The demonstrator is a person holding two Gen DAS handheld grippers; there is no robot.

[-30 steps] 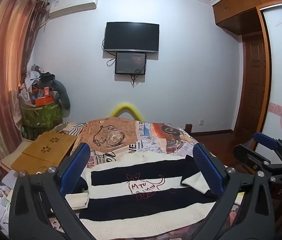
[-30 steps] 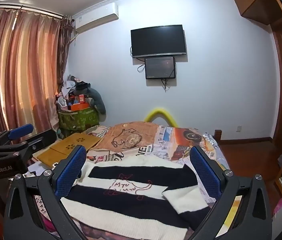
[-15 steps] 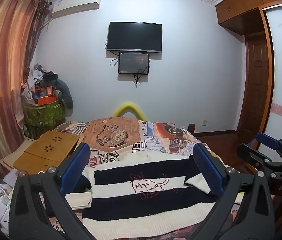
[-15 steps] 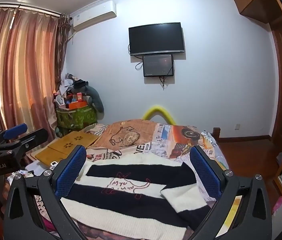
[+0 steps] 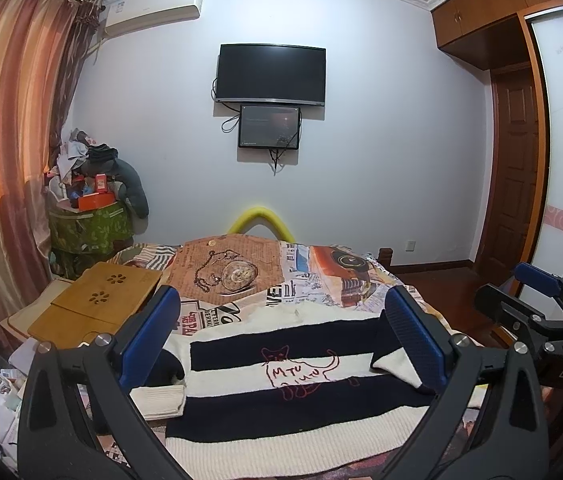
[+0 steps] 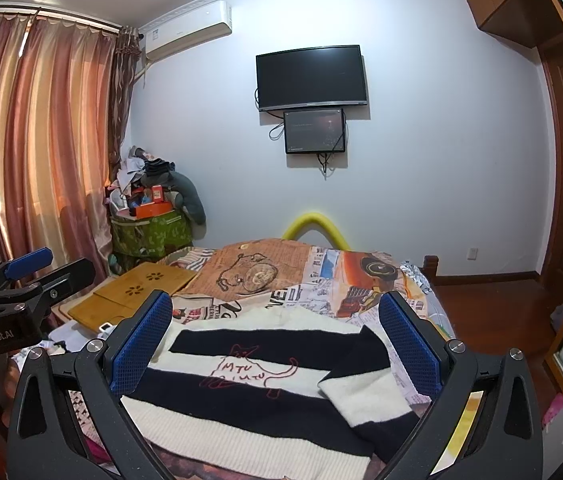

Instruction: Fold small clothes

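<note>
Striped black-and-cream knit sweater [image 5: 281, 380]: flat on patchwork bedspread [image 5: 281, 280], right sleeve folded inward, body unfolded. Left gripper [image 5: 281, 340] and right gripper [image 6: 277, 344]: spread wide, empty, hovering above.

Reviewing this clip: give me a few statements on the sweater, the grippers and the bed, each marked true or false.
1. Both grippers are open and hold nothing. True: left gripper and right gripper.
2. The striped sweater lies spread on the bed. True.
3. The sweater's right sleeve hangs off the bed edge. False: it is folded in over the body.
4. The sweater shows a red cat outline. True.
5. The wooden lap desk sits on the sweater. False: it lies apart, to its left.
</note>
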